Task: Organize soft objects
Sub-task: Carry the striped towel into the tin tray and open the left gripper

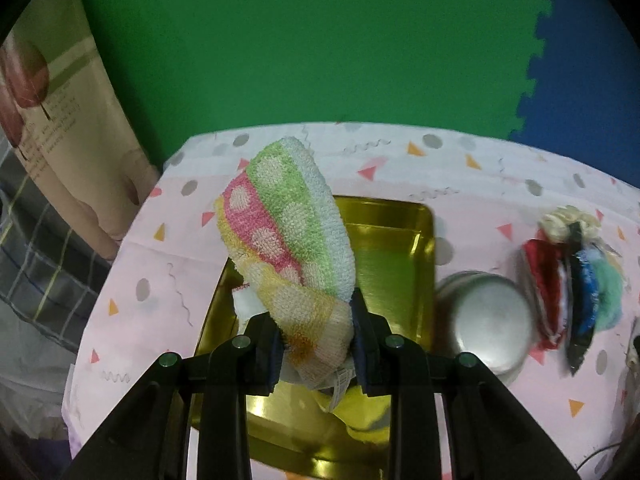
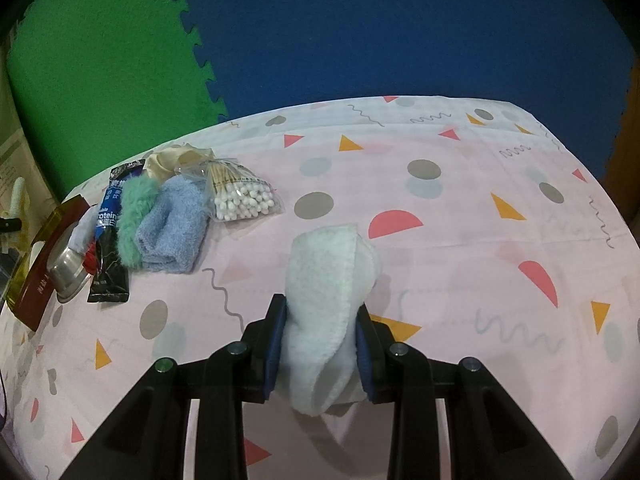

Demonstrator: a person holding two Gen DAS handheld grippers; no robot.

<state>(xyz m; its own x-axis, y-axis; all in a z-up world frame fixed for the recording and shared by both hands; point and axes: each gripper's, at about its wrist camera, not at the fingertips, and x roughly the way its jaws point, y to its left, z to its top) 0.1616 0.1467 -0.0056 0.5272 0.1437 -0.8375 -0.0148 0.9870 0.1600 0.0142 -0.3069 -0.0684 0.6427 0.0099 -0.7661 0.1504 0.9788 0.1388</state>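
So a striped dotted towel [image 1: 288,236] is being clamped between the jaws of the left gripper [image 1: 314,344], pads pressed in on its lower end, and it's being held right above the gold tray [image 1: 404,240]. The towel's long axis is running up and away from the jaws, leaning toward the tray's far-left corner, so most of the cloth is hanging over the tray's left half rather than its middle. Looks like the drop is being lined up, and probably only a lowering is needed.

Meanwhile a white fluffy cloth [image 2: 328,300] is being squeezed in the right gripper [image 2: 322,350], jaws closed on its sides, over bare tablecloth [image 2: 480,200]. The tray is well off to that gripper's left, past the blue towel [image 2: 172,228] and cotton swabs [image 2: 240,196], so the left hand is being counted as the nearer one by far.
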